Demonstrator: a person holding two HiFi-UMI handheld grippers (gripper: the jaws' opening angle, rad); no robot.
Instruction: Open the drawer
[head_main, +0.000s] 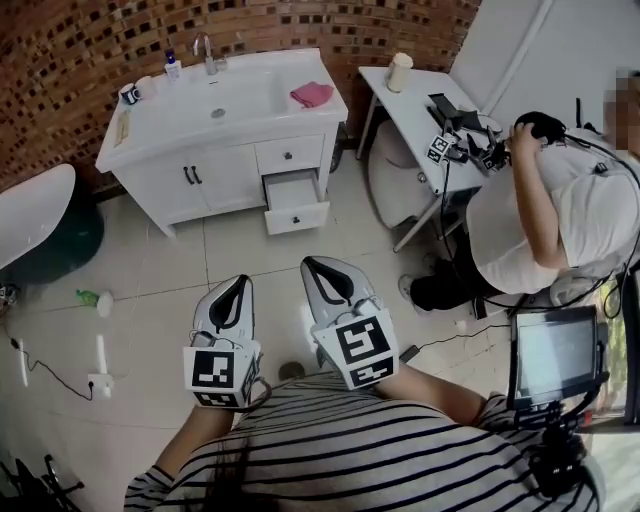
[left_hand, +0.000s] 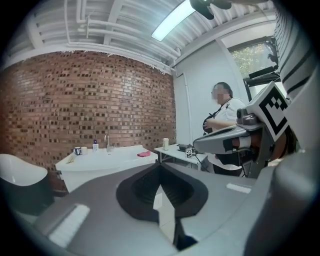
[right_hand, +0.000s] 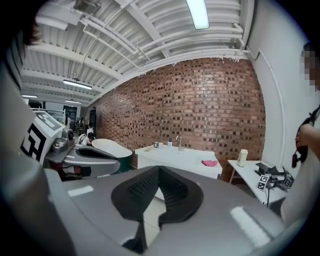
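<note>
Left tongs (head_main: 243, 282) and right tongs (head_main: 310, 264) both closed, empty; white lower vanity drawer (head_main: 296, 208) already sits pulled out, so looks done.

The person is wearing a top with black and white stripes (head_main: 400, 450), which is filling the head view around six o'clock. The left gripper (head_main: 243, 281) and the right gripper (head_main: 311, 264) are showing smooth light-grey shells, with black ribbed lining running along the inner faces of the jaws. At each shell's six o'clock end, a white cube is carrying black square markers: the left cube (head_main: 215, 372) and the right cube (head_main: 360, 348).
</note>
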